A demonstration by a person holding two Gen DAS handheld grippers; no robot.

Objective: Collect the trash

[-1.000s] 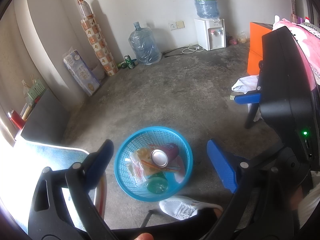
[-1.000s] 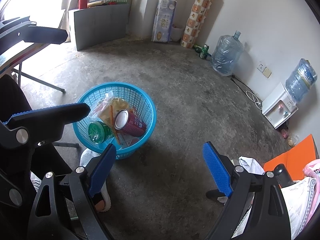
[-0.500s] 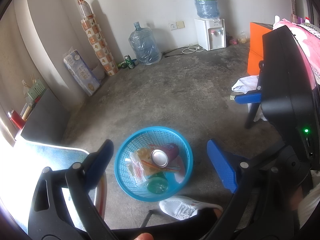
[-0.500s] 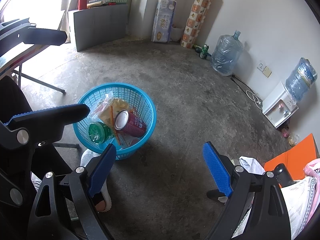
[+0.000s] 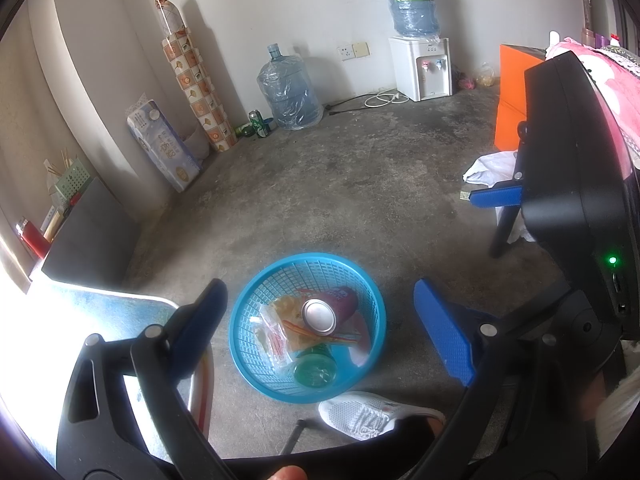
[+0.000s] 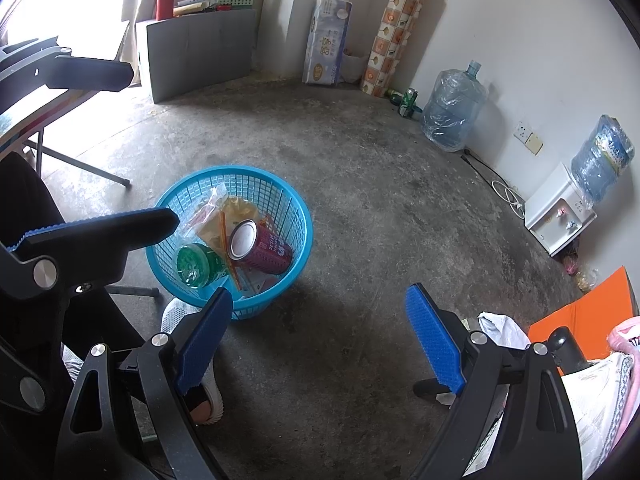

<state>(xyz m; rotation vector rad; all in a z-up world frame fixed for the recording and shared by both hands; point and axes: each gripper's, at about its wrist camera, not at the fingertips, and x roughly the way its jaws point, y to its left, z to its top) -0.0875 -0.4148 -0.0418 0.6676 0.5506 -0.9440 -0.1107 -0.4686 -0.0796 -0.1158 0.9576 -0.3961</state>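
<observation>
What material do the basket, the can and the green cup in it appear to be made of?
Basket: seems moulded plastic, glossy blue, with an open lattice wall. Can: looks like metal, with a bare silvery end and a printed maroon side. Green cup: probably clear-tinted plastic, since light passes through it; the pictures cannot rule out glass.
</observation>
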